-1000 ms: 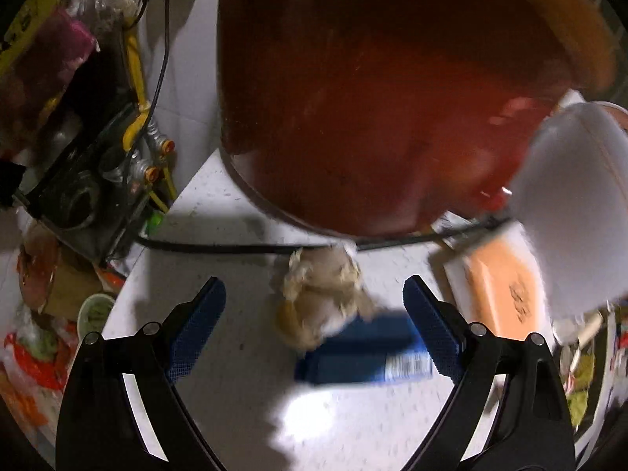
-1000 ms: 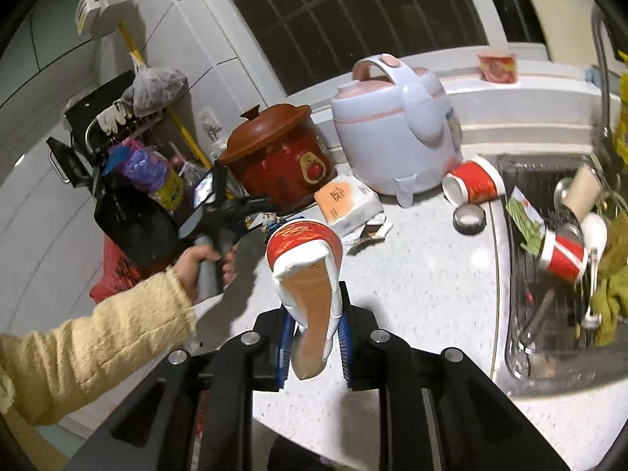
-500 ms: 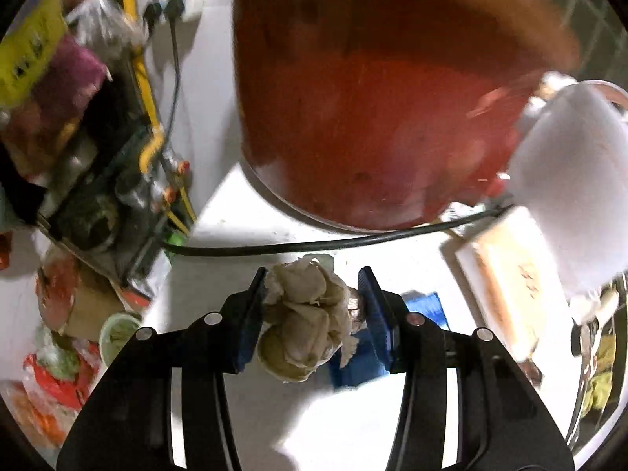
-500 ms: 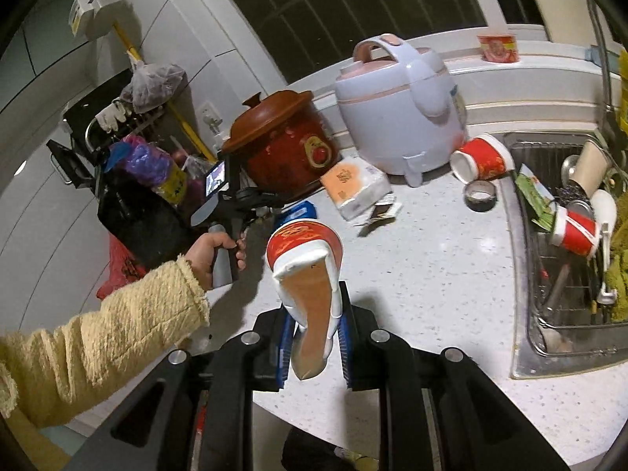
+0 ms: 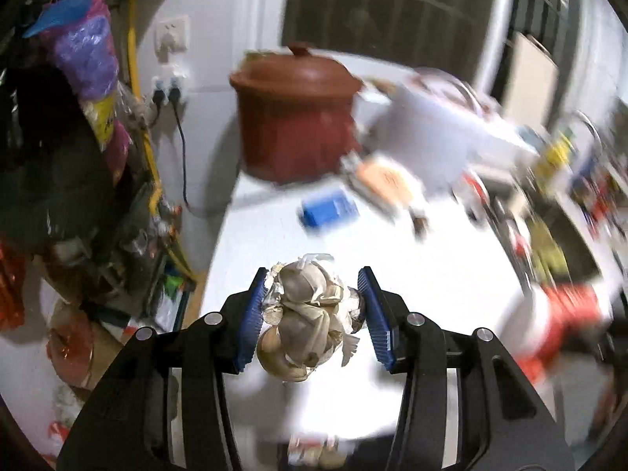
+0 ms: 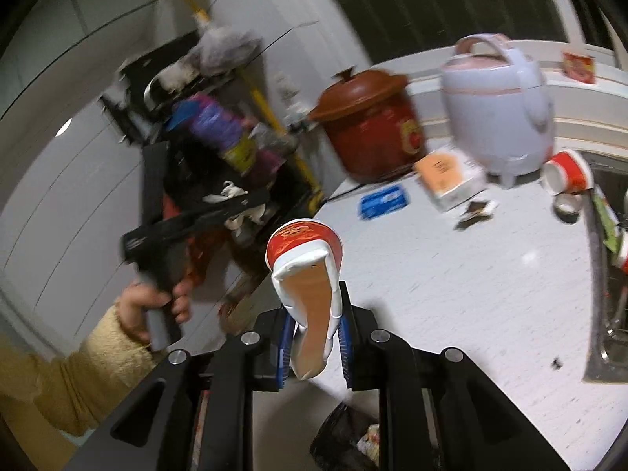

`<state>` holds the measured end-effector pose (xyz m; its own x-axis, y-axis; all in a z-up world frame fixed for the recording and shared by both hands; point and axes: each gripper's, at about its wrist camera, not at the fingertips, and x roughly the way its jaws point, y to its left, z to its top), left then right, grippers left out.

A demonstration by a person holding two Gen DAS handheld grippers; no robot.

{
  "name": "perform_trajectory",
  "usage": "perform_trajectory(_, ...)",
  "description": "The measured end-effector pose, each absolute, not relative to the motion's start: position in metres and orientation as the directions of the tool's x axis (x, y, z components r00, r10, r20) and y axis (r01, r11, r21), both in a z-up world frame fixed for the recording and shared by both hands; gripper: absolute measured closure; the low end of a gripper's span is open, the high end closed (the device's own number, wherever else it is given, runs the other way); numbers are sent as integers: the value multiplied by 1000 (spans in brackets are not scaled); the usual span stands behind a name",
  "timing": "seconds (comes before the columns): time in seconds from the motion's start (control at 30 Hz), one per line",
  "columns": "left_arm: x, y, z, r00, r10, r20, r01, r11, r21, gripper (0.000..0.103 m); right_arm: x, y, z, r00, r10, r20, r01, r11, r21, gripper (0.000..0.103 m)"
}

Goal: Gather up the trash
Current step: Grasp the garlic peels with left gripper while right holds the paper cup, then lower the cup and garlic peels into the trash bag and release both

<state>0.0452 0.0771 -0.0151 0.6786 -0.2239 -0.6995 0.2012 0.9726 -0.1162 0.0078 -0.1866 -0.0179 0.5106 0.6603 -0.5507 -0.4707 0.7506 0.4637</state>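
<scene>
Lifted clear of the counter (image 5: 451,282), the garlic husks (image 5: 310,314) are now pinched by the left gripper (image 5: 312,316); the crushed cup (image 6: 310,294) is clamped by the right gripper (image 6: 314,337) (both loads should be kept squeezed until brought over the bin).

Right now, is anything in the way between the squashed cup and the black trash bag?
Nothing visible. The right gripper holds the squashed cup, and the black trash bag lies open just below it, beside the white counter.

Motion blur smears the right half of the left wrist view, so the clutter by the sink (image 5: 565,235) is unreadable. The dark bag (image 6: 345,439) below the bench (image 6: 451,274) is cut off by the frame edge, its contents unclear.
</scene>
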Motion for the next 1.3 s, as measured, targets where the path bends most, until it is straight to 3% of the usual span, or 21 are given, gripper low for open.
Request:
perform_trajectory(0.1,-8,78,-48,571,-253,-781,248,960,-130,57,-17,-168,-34,414,678,-607,-507,726,465,83)
perform_trajectory(0.27,-67,75,-147,319,-294,-901,217,948,-233,57,-56,-145,-90,260,636,-727,-491,735,468,83)
perform_trajectory(0.37,-82,67,-218,201,-277,-940,166,955,-246,57,-75,-140,-145,179,598,-781,-408,767,494,83)
perform_trajectory(0.6,-72,47,-392,14,-241,-970,79,968,-239,57,-100,-149,-301,77,408,-910,-234,894,382,83)
perform_trajectory(0.77,-60,25,-493,-81,-85,-993,113,989,-94,57,-96,-153,-408,23,279,-960,-158,949,272,83)
perform_trajectory(0.8,-57,23,-505,-97,-55,-994,119,991,-67,54,-93,-153,-431,6,256,-967,-133,958,253,83)
perform_trajectory(0.83,-54,21,-519,-116,-20,-993,123,992,-34,43,-90,-155,-445,-7,240,-971,-117,964,239,83)
perform_trajectory(0.9,-51,22,-531,-132,30,-991,118,993,14,24,-81,-158,-471,-23,201,-979,-82,976,202,69)
perform_trajectory(0.93,-51,22,-531,-122,41,-992,112,993,27,23,-78,-160,-478,-30,192,-981,-66,979,194,66)
perform_trajectory(1.0,-52,23,-529,-126,39,-991,102,994,27,20,-75,-162,-490,-39,167,-985,-49,985,168,43)
perform_trajectory(1.17,-55,17,-505,-107,32,-994,128,992,18,20,-81,-171,-482,-24,142,-990,-68,987,144,36)
perform_trajectory(1.3,-59,14,-438,-17,-14,-1000,182,983,-17,20,-83,-181,-433,18,188,-982,-81,979,186,33)
